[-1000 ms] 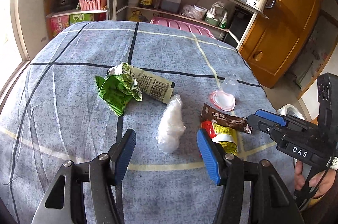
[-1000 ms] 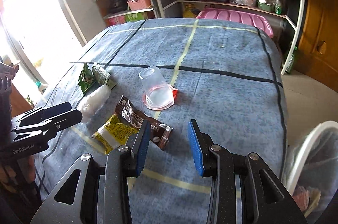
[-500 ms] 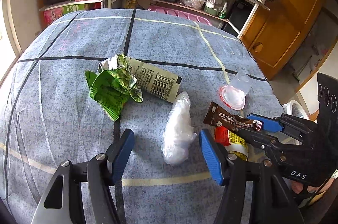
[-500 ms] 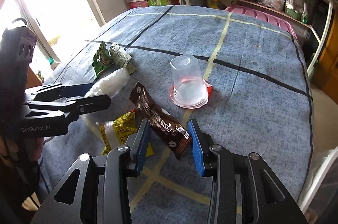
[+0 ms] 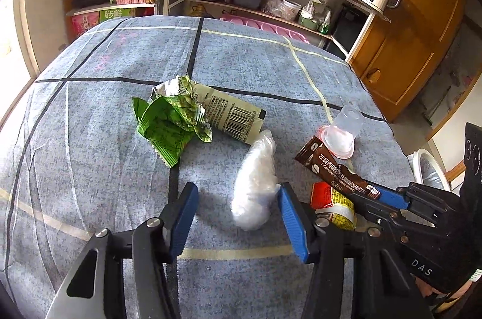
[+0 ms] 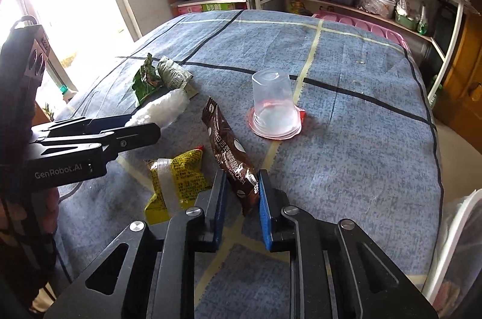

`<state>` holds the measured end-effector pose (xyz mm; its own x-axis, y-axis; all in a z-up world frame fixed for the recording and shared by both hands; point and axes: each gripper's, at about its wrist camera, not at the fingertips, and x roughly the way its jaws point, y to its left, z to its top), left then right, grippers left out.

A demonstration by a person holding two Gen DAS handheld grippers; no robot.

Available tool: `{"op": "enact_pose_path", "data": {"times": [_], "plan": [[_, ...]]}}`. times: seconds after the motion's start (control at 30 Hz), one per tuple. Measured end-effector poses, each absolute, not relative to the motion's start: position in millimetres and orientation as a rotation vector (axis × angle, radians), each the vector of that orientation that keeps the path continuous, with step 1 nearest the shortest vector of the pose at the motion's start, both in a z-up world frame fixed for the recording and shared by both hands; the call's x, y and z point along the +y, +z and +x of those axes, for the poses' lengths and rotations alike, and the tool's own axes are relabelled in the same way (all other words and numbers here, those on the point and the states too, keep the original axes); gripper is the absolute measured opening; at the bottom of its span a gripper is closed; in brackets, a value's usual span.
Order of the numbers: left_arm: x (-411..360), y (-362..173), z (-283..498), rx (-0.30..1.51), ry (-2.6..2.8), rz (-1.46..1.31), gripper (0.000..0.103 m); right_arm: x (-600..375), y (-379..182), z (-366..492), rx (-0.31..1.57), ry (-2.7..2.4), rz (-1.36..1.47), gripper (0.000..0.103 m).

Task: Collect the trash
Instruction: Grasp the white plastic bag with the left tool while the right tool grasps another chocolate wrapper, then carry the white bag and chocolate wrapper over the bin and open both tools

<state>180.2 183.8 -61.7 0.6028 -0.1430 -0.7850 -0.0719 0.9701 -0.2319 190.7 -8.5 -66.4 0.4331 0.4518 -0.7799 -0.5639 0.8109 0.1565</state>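
On checked cloth [image 5: 90, 168], crinkly brown sachet [image 6: 232, 156]

white bin [image 6: 461, 243] cut off at right edge, yellow packet [image 5: 337, 204] partly hidden behind right gripper [image 5: 382, 195]

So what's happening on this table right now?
A person with a claw in each hand is clearing litter off a blue checked tablecloth. The right claw has just closed on the near end of a brown snack wrapper. The left claw has been narrowing around a white crumpled plastic bag, its pads not yet pressing on it. A green wrapper, a yellow packet and an upturned clear cup lie untouched.
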Motion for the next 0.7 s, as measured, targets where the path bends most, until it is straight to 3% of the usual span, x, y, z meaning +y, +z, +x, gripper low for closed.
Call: {"op": "enact_pose_path", "data": {"times": [0.1,0.7], "plan": [[185,-61,179,0.924,-0.024,-0.239,0.035,-9,-64,188,0.922,0.630,-0.121,0.009],[182,-41,146,0.873,-0.021,-0.267,0.034,-27,-45,164,0.869,0.634,-0.014,0.008]]}}
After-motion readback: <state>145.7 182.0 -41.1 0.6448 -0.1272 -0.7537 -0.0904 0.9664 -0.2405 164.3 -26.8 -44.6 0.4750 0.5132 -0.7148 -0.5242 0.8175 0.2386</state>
